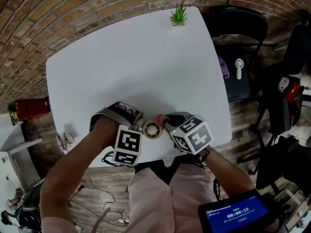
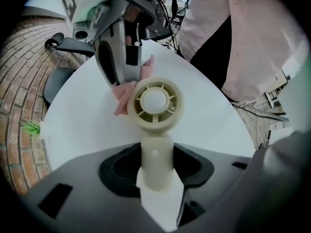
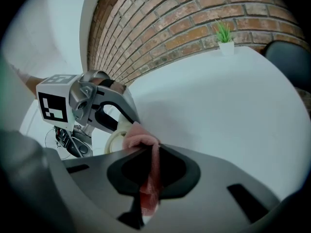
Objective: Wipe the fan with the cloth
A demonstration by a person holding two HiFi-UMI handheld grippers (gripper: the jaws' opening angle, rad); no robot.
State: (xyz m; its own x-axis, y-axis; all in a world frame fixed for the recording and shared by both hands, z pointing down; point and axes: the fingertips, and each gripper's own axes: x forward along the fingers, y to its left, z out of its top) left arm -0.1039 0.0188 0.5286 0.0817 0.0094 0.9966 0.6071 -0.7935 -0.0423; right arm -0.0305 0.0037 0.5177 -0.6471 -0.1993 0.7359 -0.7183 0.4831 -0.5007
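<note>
The left claw (image 2: 156, 178) grips the handle of the small cream plastic hand fan (image 2: 155, 103), and the jaws hide the handle's lower end. The fan's round head lies over the white bench (image 1: 136, 67); whether they touch is unclear. The right claw (image 3: 148, 188) pinches the pink cloth (image 3: 141, 139), which is bunched against the fan's rim.

Dim pics, fisheye edges (dark corners)

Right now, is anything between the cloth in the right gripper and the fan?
Nothing visible. The right gripper pinches the cloth, which lies against the head rim of the fan. The left gripper clamps the fan by its handle.
</note>
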